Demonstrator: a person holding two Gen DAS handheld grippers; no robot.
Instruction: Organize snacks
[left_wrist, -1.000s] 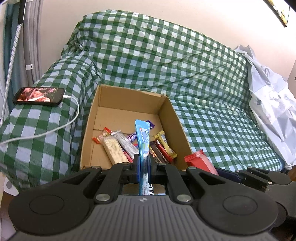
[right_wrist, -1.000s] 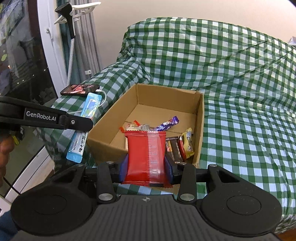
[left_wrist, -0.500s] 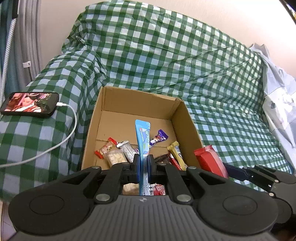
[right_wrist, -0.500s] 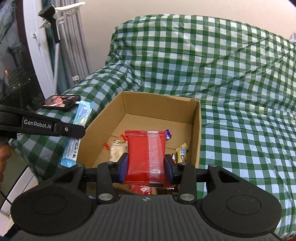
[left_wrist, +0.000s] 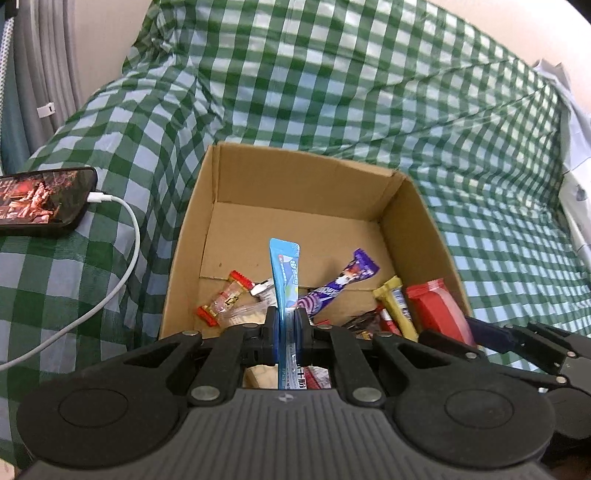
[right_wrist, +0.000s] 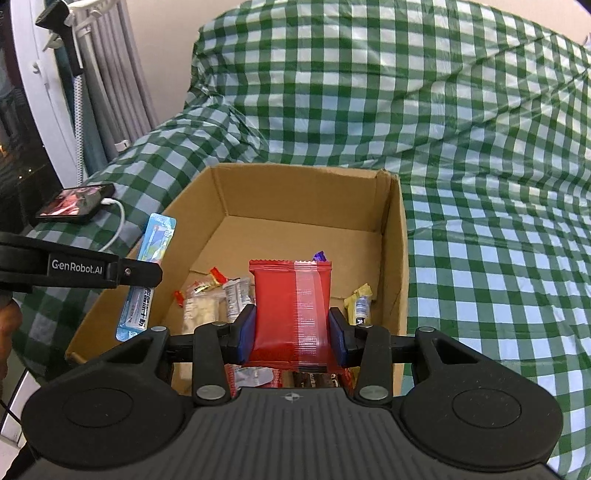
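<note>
Left wrist view: one cardboard box (left_wrist: 236, 206) sits mid-frame on the green checked sofa cover (left_wrist: 332, 81), with about six wrapped snacks piled at its near end. The left gripper (left_wrist: 286, 328) has its jaws clamped on one blue stick packet (left_wrist: 285, 273), upright at centre. One phone (left_wrist: 40, 201) with one white cable (left_wrist: 122, 258) lies at left.

Right wrist view: the right gripper (right_wrist: 291, 334) has its jaws clamped on one red packet (right_wrist: 290, 310), low centre over the box and hiding snacks behind it. The blue packet shows at left.

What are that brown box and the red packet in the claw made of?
The box looks like plain matte corrugated cardboard: brown, with folded flaps and creased corners. The red packet held in the right gripper seems to be glossy plastic film, with crimped ends and a shiny seam strip.
</note>
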